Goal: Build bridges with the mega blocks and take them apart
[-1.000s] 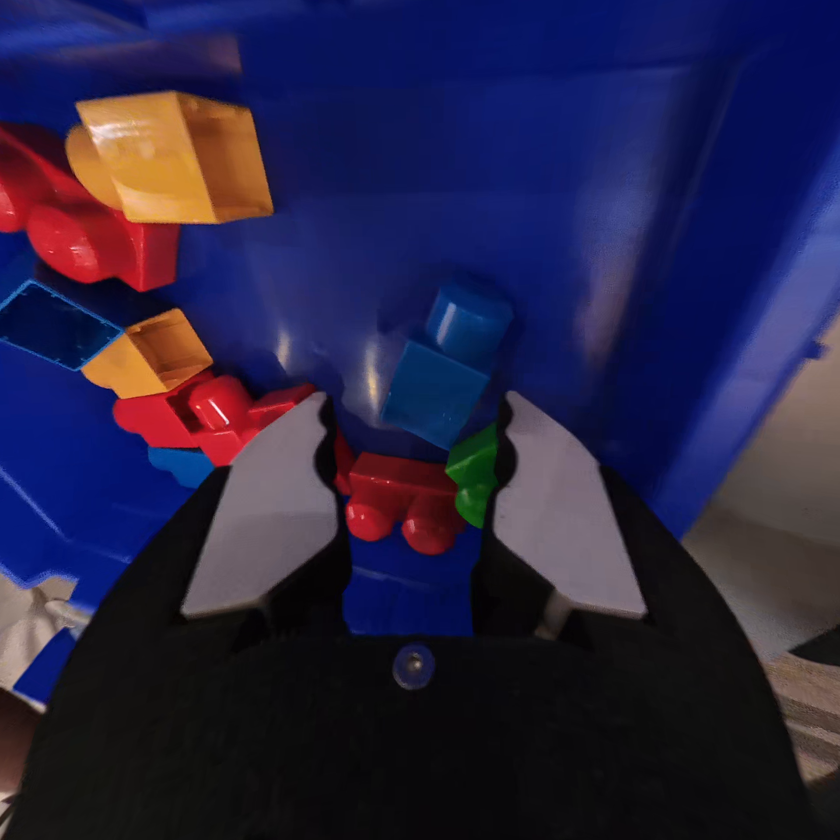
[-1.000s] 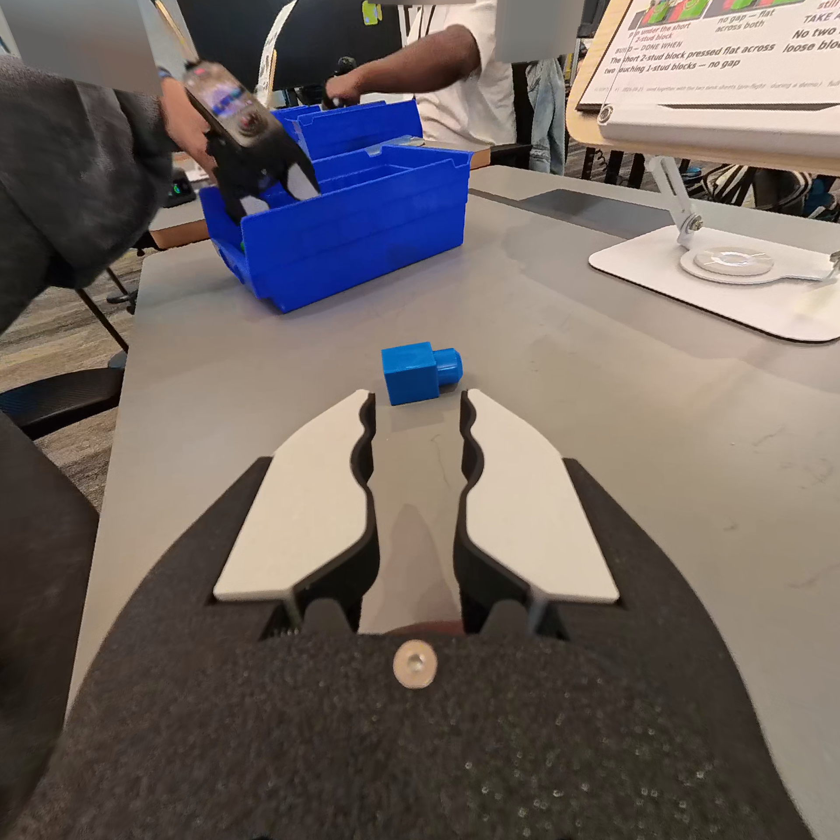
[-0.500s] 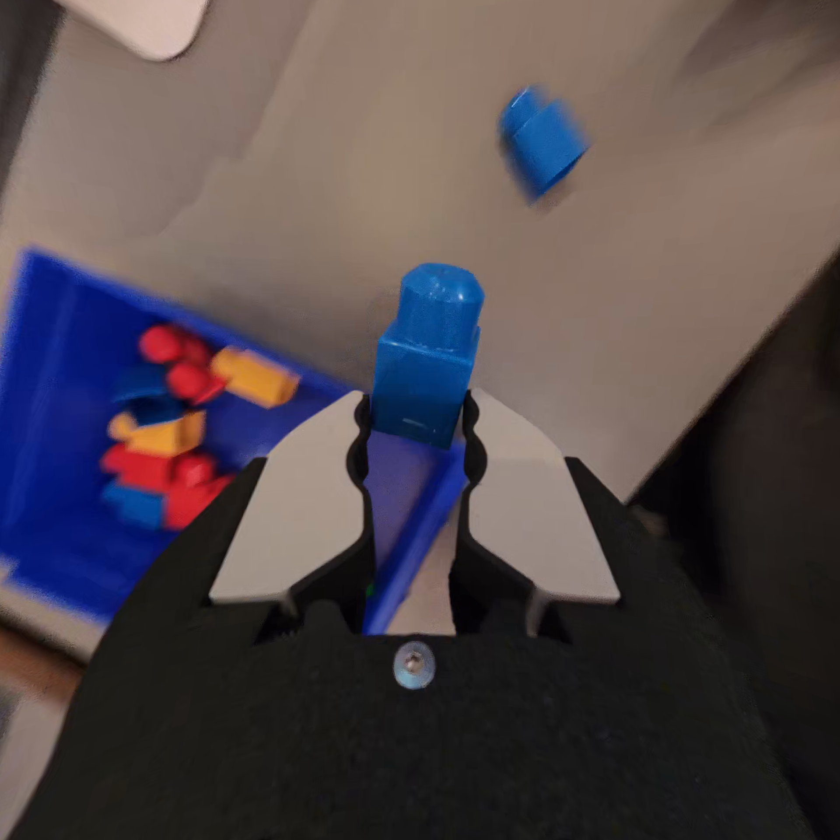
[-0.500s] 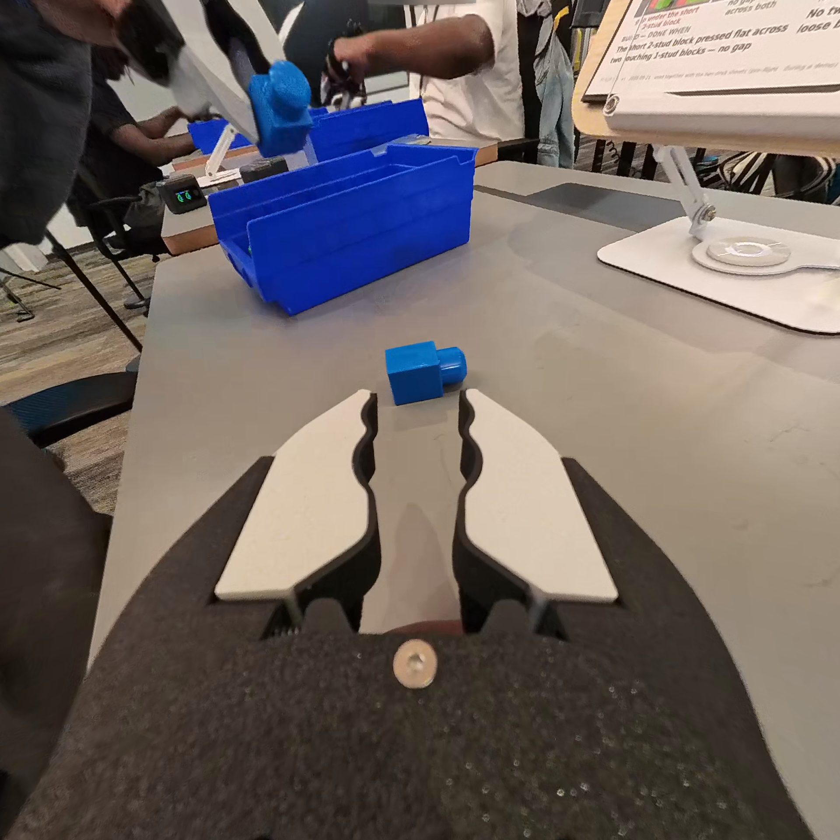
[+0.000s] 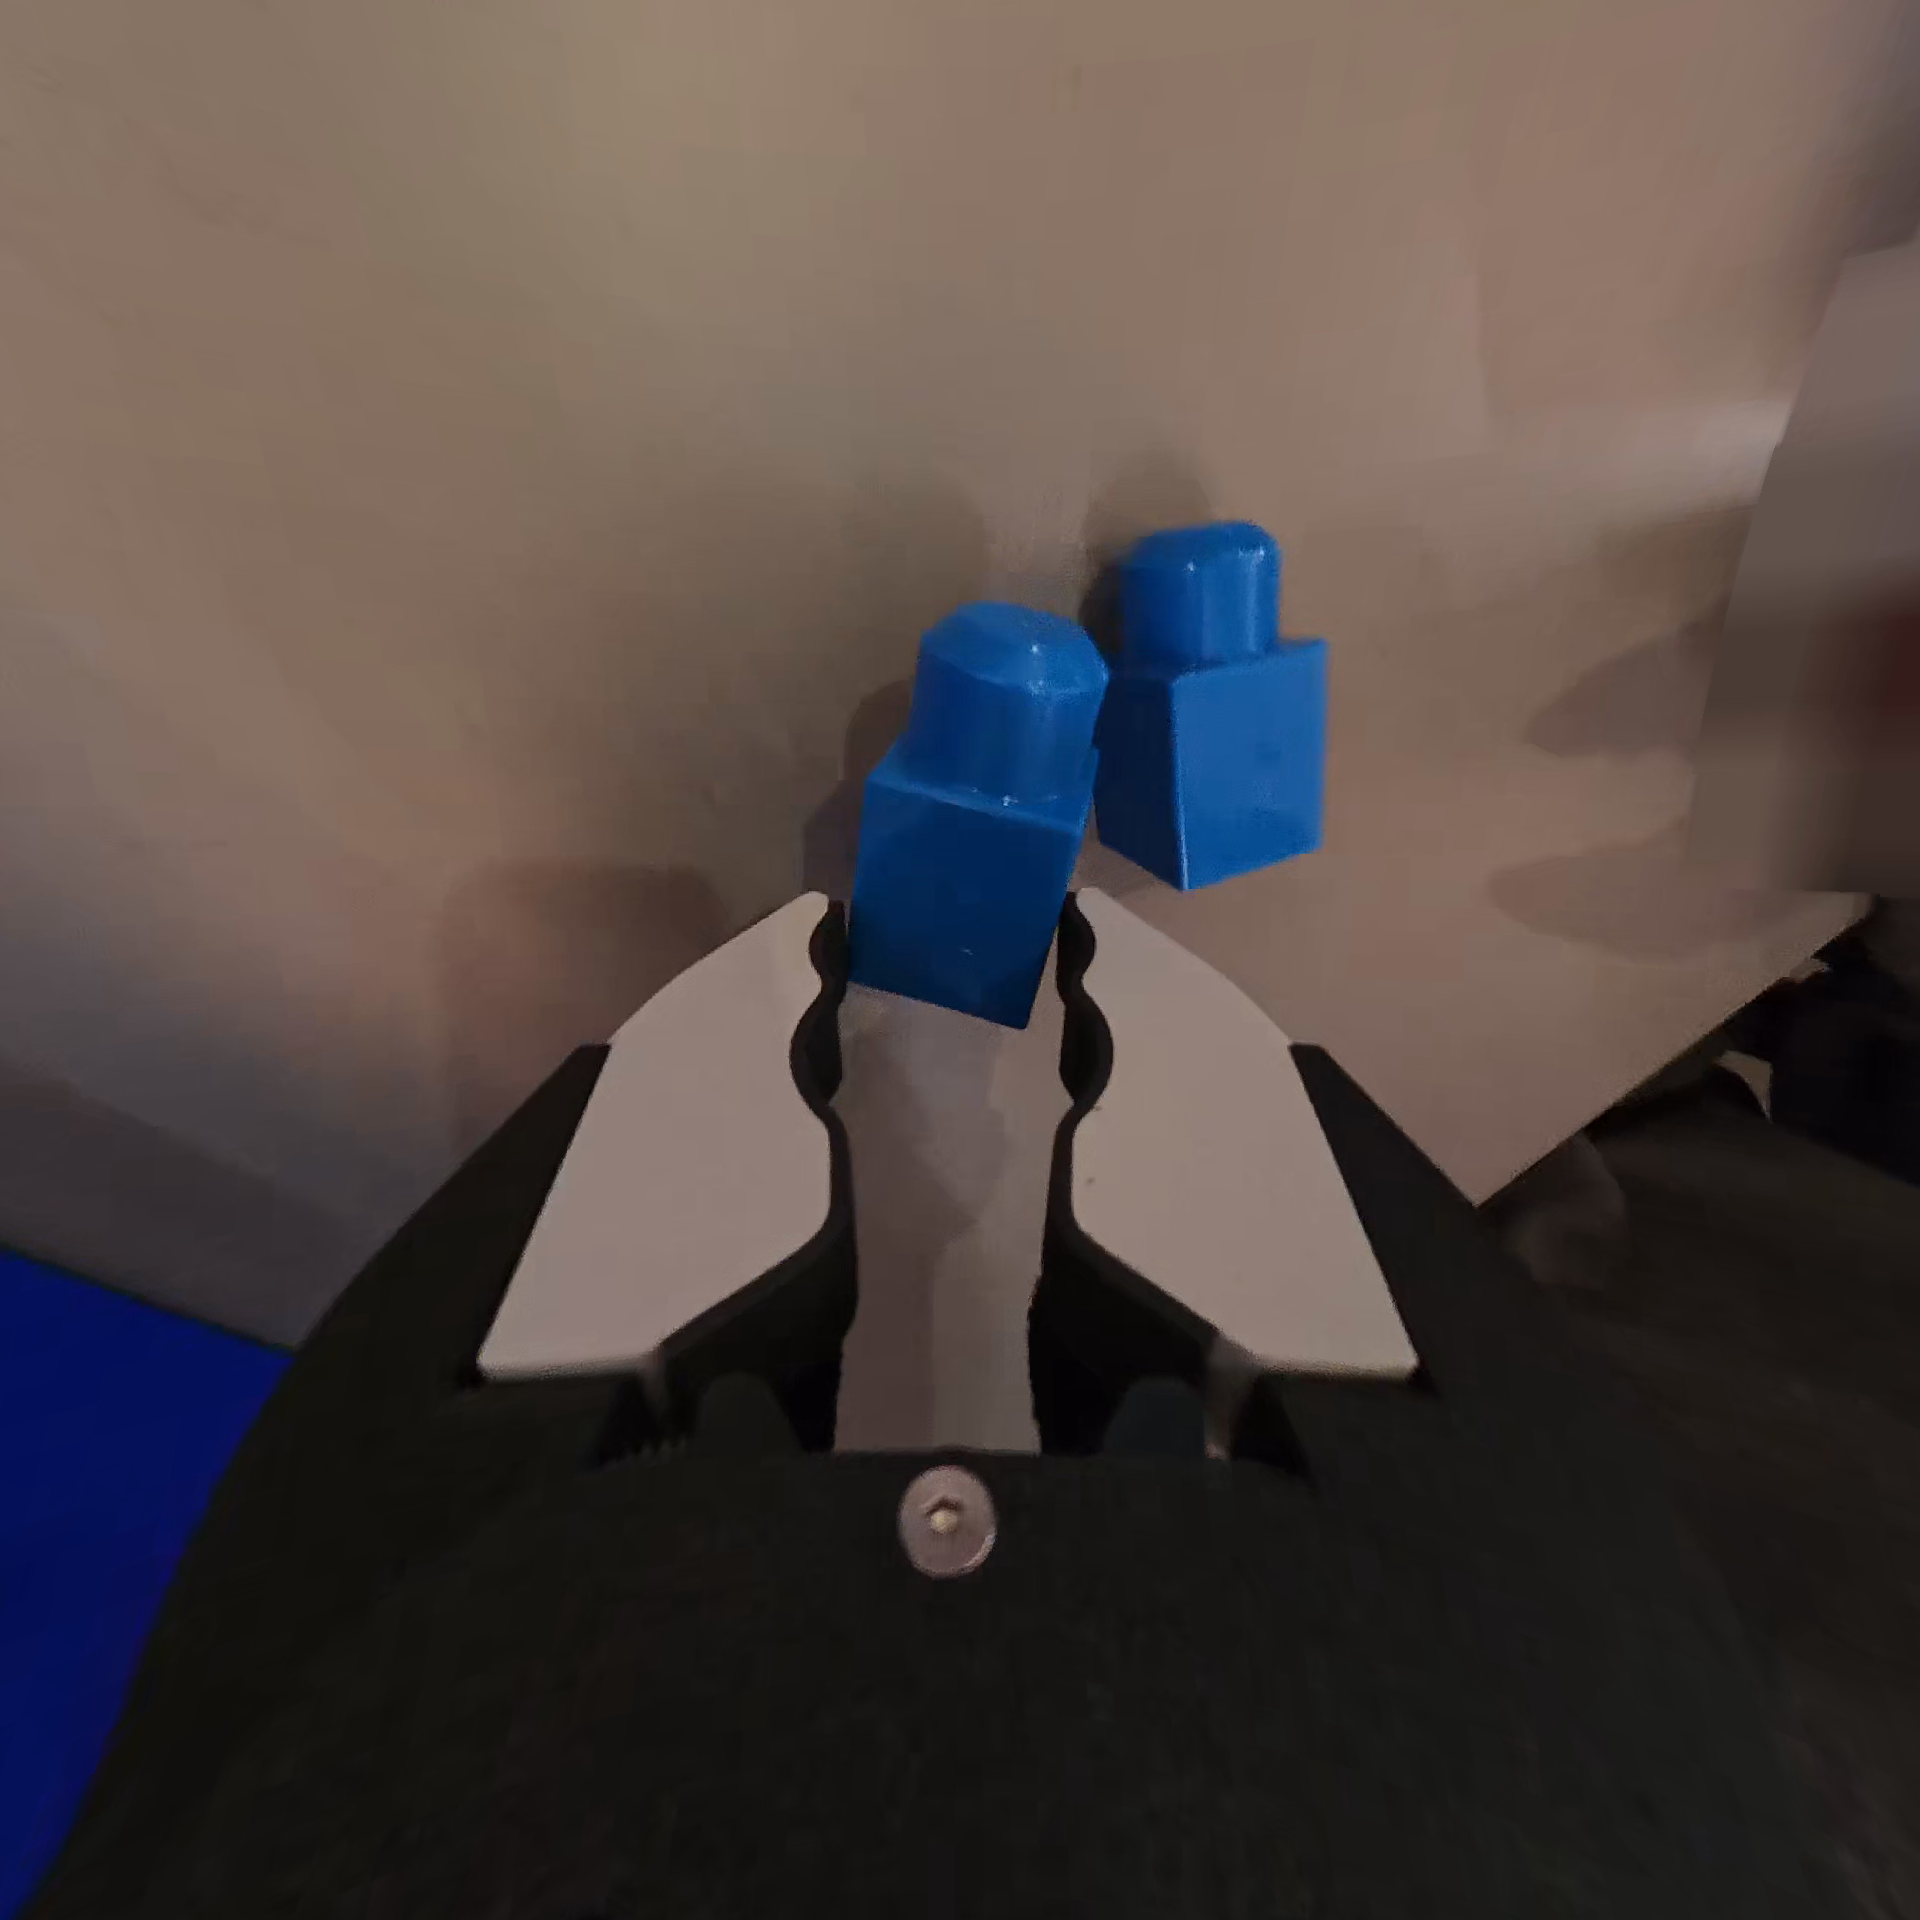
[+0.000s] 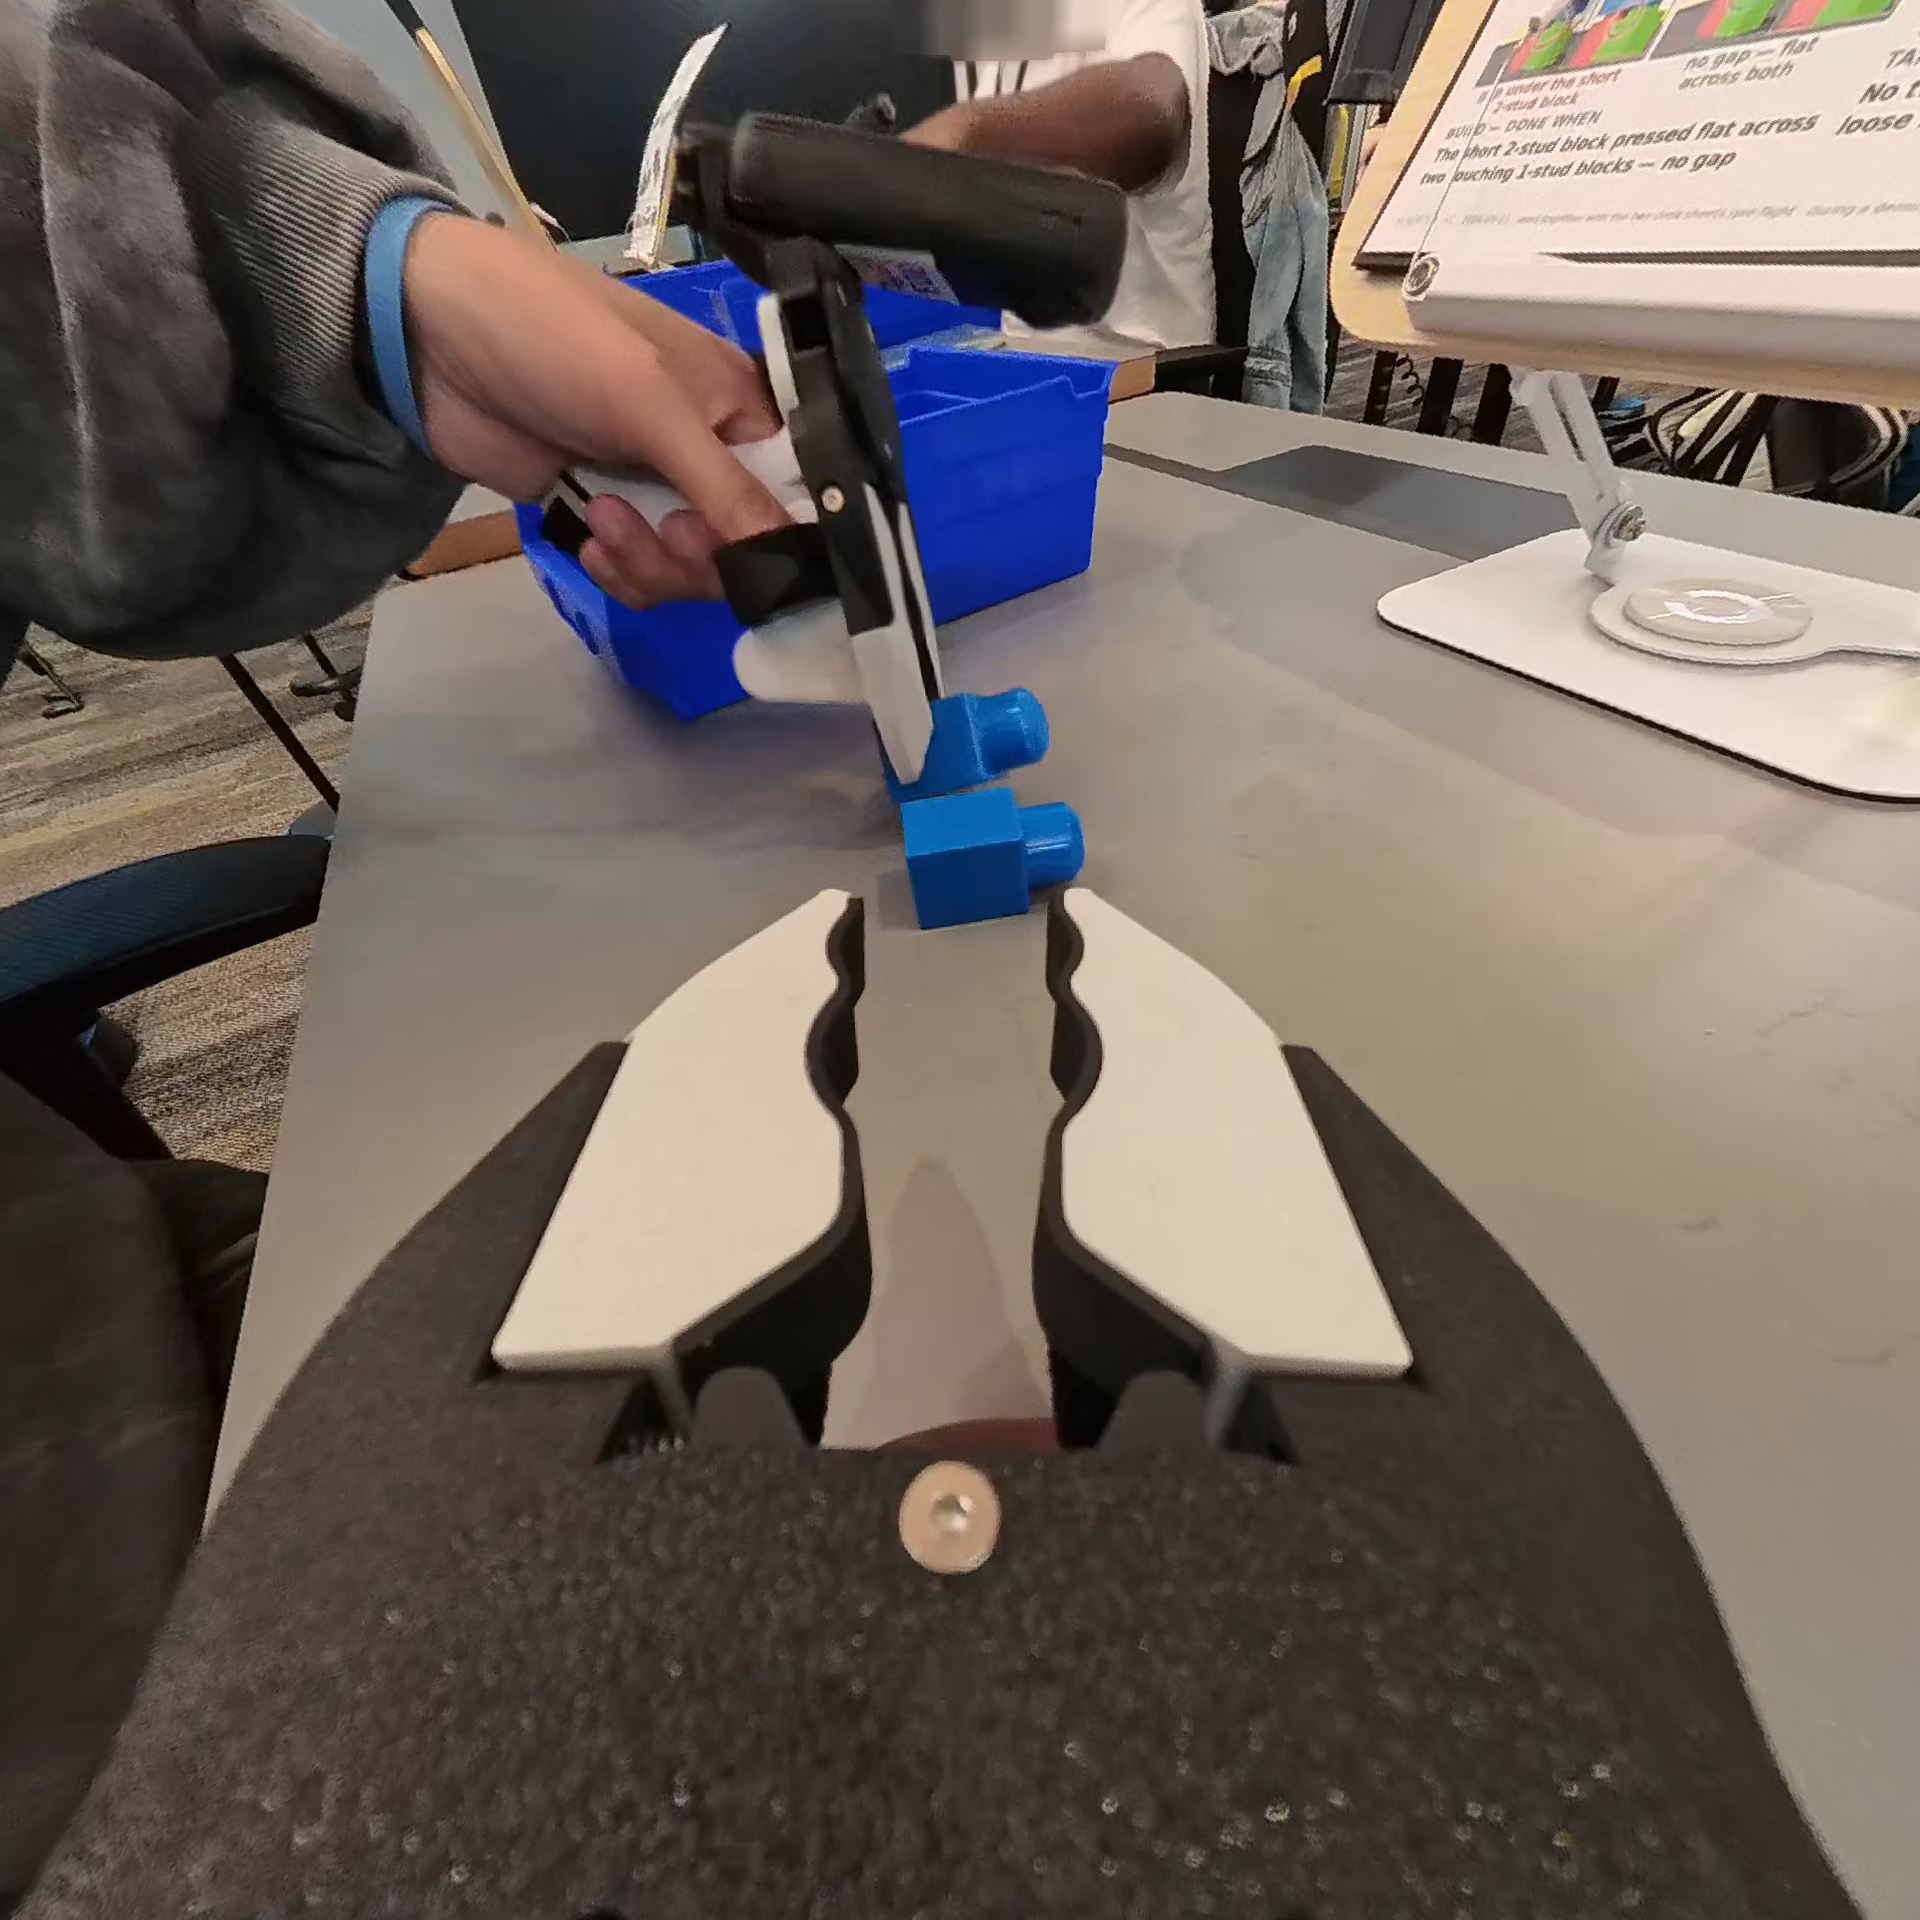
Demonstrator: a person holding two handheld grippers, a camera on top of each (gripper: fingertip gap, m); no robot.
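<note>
My left gripper (image 5: 951, 920) is shut on a blue one-stud block (image 5: 971, 831), gripped by its base with the stud pointing away. It holds the block low over the grey table (image 5: 520, 520), right beside a second blue one-stud block (image 5: 1210, 758) that lies on its side. In the right wrist view the held block (image 6: 987, 738) sits just behind the lying block (image 6: 971, 852), with the left gripper (image 6: 909, 727) coming in from the left. My right gripper (image 6: 951, 914) is open and empty, its tips just short of the lying block.
A blue bin (image 6: 1008, 488) stands at the back left of the table; its corner shows in the left wrist view (image 5: 94, 1455). A white stand base (image 6: 1704, 634) and an instruction board (image 6: 1662, 156) are at the right. A chair (image 6: 156, 914) is off the left edge. A person sits behind.
My left gripper closed on the blue block in the bin, lifted it out and carried it down to the table beside the lying block. My right gripper has stayed in place.
</note>
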